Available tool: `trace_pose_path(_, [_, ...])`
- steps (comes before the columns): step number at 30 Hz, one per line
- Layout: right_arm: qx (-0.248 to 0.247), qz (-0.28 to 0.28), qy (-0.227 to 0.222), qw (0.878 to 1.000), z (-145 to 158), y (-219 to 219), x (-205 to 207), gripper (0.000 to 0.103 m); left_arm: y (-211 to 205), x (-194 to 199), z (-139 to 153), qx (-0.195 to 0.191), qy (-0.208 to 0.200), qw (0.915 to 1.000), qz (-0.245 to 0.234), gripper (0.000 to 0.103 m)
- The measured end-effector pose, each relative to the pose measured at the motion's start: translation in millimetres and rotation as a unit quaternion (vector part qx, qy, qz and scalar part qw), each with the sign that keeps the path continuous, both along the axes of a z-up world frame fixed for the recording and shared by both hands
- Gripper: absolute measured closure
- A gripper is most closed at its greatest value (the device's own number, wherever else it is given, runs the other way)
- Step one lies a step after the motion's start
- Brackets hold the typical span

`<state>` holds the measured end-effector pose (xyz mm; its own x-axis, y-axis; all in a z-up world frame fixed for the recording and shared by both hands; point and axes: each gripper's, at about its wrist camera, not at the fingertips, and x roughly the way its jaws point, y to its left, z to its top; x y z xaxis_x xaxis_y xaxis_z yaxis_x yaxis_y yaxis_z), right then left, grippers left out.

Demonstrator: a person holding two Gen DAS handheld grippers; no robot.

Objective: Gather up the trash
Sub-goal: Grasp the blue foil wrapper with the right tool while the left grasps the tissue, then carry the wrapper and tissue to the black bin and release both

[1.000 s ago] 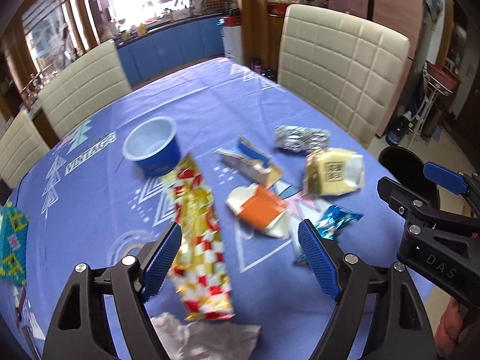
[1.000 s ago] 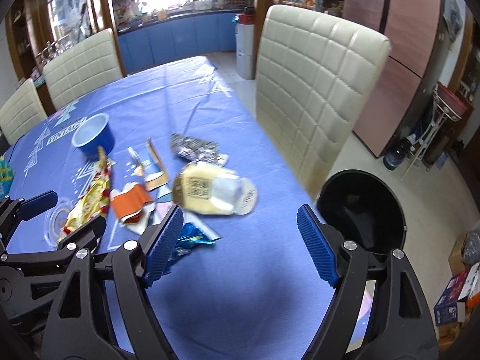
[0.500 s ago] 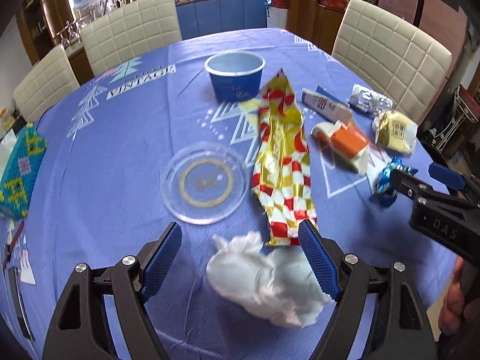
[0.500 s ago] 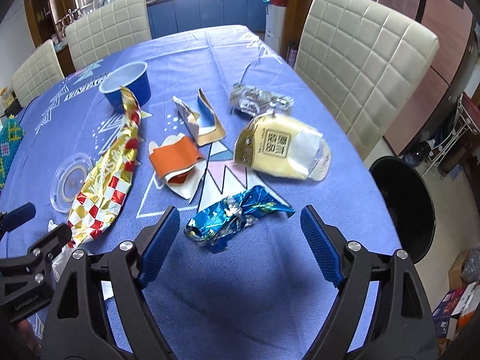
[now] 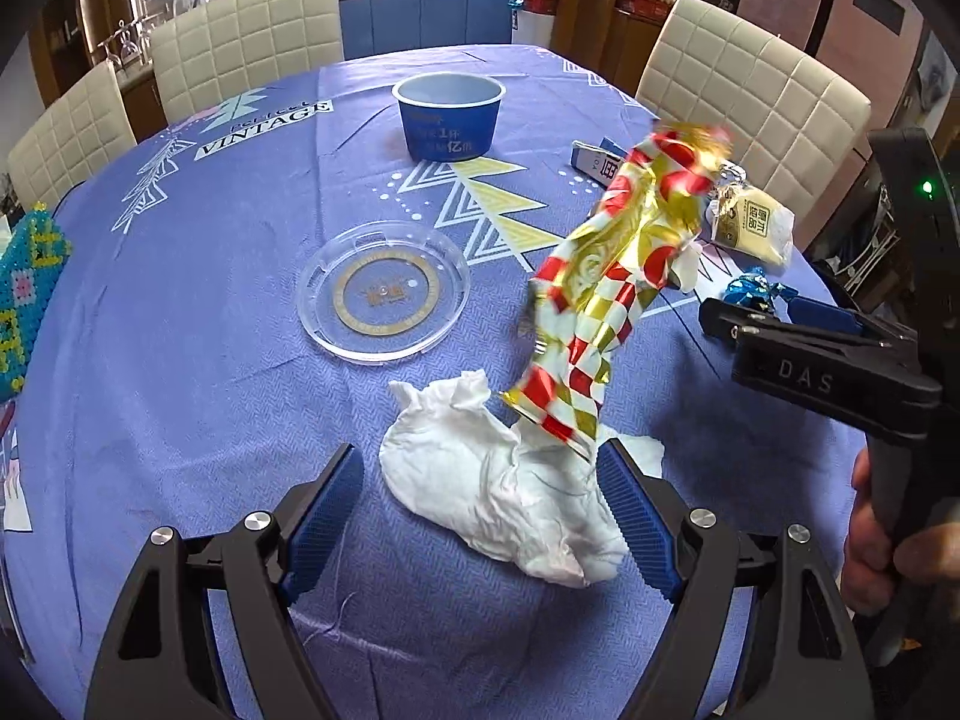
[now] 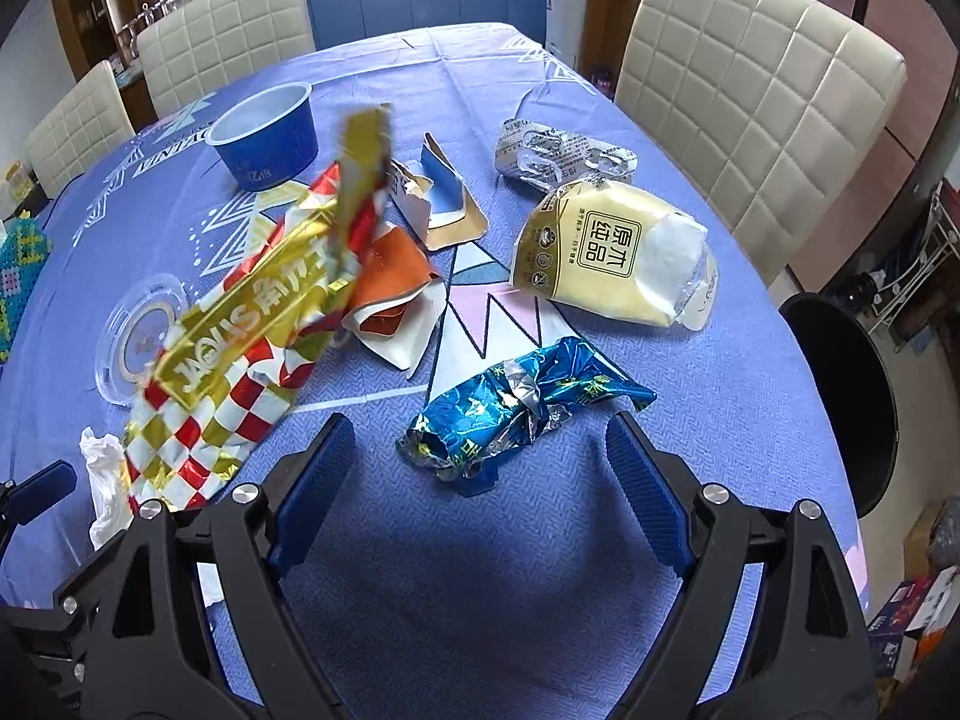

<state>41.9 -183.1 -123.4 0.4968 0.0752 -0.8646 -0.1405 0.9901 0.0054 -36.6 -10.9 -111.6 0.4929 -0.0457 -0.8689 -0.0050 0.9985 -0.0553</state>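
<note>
Trash lies on a blue tablecloth. My left gripper [image 5: 480, 504] is open, its jaws either side of a crumpled white tissue [image 5: 510, 498]. A red, gold and white checked wrapper [image 5: 606, 294] rises tilted from beside the right jaw; it also shows in the right wrist view [image 6: 240, 348]. My right gripper [image 6: 480, 474] is open just short of a crumpled blue foil wrapper [image 6: 516, 414]. Beyond lie a yellow bread bag [image 6: 618, 258], an orange and white carton [image 6: 390, 294], a torn blue box [image 6: 438, 204] and a silver blister pack [image 6: 558, 150].
A blue paper bowl [image 5: 447, 117] and a clear plastic lid [image 5: 384, 291] sit further back. A black bin [image 6: 852, 396] stands on the floor right of the table. Cream chairs [image 6: 750, 78] surround the table. A beaded item [image 5: 24, 282] lies at the left edge.
Both grippers have come lower and closer to the table. The left one now straddles the tissue, and the checked wrapper has lifted and tilted up. The right one has neared the blue foil wrapper.
</note>
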Motion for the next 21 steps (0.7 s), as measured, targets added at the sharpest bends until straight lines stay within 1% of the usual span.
trace_pose_path(4, [-0.002, 0.001, 0.004, 1.000, -4.0, 0.5, 0.4, 0.017, 0.2, 2.8, -15.7, 0.013, 0.033, 0.9994, 0.001, 0.025])
trace_pose_path(8, [-0.003, 0.001, 0.007, 1.000, -8.2, 0.2, 0.0, 0.018, -5.2, 2.8, -23.1, 0.034, 0.027, 0.9990, -0.006, 0.025])
trace_pose_path(10, [-0.001, 0.002, 0.012, 1.000, -11.3, -0.5, 0.8, 0.023, -6.8, 3.4, -23.9, 0.037, 0.022, 0.9991, -0.007, 0.025])
trace_pose_path(11, [0.002, 0.002, 0.016, 1.000, -12.9, -1.0, 1.4, 0.030, -6.7, 4.2, -24.0, 0.036, 0.020, 0.9991, -0.007, 0.027])
trace_pose_path(12, [0.000, 0.001, 0.014, 1.000, -13.1, -1.3, 0.9, 0.036, -6.1, 5.1, -23.8, 0.033, 0.017, 0.9993, -0.006, 0.032])
trace_pose_path(13, [0.001, 0.004, 0.012, 1.000, -12.5, -0.8, 0.7, 0.040, -5.8, 5.3, -22.9, 0.032, 0.016, 0.9994, -0.004, 0.034])
trace_pose_path(14, [-0.001, 0.006, 0.010, 1.000, -11.8, -0.3, 0.5, 0.048, -5.0, 5.8, -22.2, 0.032, 0.014, 0.9994, -0.003, 0.039])
trace_pose_path(15, [0.000, 0.008, 0.008, 1.000, -11.0, -0.3, 0.5, 0.056, -3.9, 6.2, -21.2, 0.031, 0.013, 0.9994, -0.003, 0.047])
trace_pose_path(16, [0.002, 0.009, 0.008, 1.000, -10.5, -0.6, 0.3, 0.058, -3.2, 6.4, -19.8, 0.030, 0.011, 0.9995, -0.005, 0.053])
trace_pose_path(18, [0.008, 0.006, 0.010, 1.000, -10.0, -2.2, 0.6, 0.064, -3.2, 7.2, -17.7, 0.030, 0.012, 0.9994, -0.009, 0.079])
trace_pose_path(19, [0.012, 0.003, 0.011, 1.000, -9.7, -4.0, 1.0, 0.065, -3.2, 7.6, -16.7, 0.031, 0.013, 0.9994, -0.008, 0.086])
trace_pose_path(21, [0.018, -0.003, 0.013, 1.000, -8.1, -6.9, 1.4, 0.070, -3.2, 8.4, -13.5, 0.029, 0.010, 0.9995, -0.008, 0.092])
